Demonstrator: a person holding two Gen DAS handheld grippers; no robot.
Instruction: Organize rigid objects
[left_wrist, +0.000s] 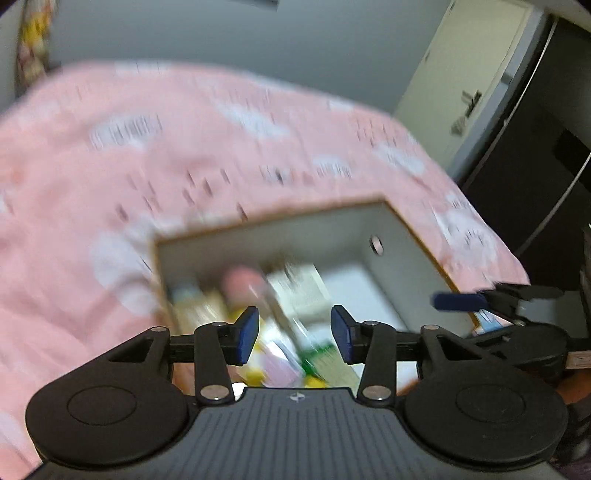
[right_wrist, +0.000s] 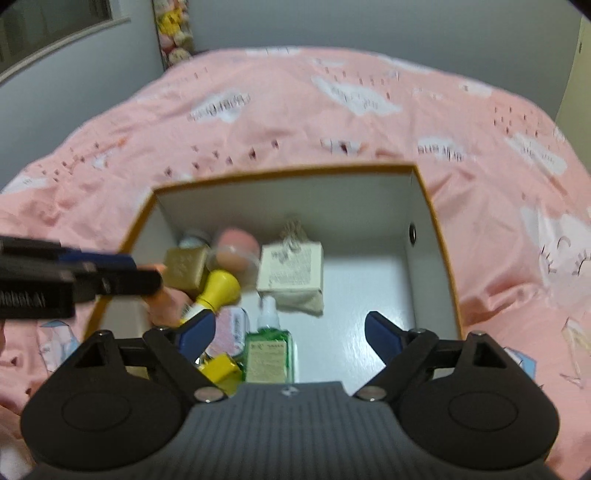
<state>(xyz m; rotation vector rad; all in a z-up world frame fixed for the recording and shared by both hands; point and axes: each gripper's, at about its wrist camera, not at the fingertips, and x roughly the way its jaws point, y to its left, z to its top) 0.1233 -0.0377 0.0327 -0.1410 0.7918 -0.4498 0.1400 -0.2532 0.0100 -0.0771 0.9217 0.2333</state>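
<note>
Right wrist view: the right gripper (right_wrist: 290, 332), jaws spread and empty, hovers over a white box (right_wrist: 424, 206) on a pink bedspread (right_wrist: 295, 122), holding a green bottle (right_wrist: 269, 350), cream carton (right_wrist: 291, 271) and yellow-capped bottle (right_wrist: 218, 290). The left gripper (left_wrist: 294, 334) is also spread, empty, above the box.

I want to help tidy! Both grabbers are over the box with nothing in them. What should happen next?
Probably lower the open right gripper onto the green bottle just below it. It lies at the near end of the box, and the floor to its right is bare.
</note>
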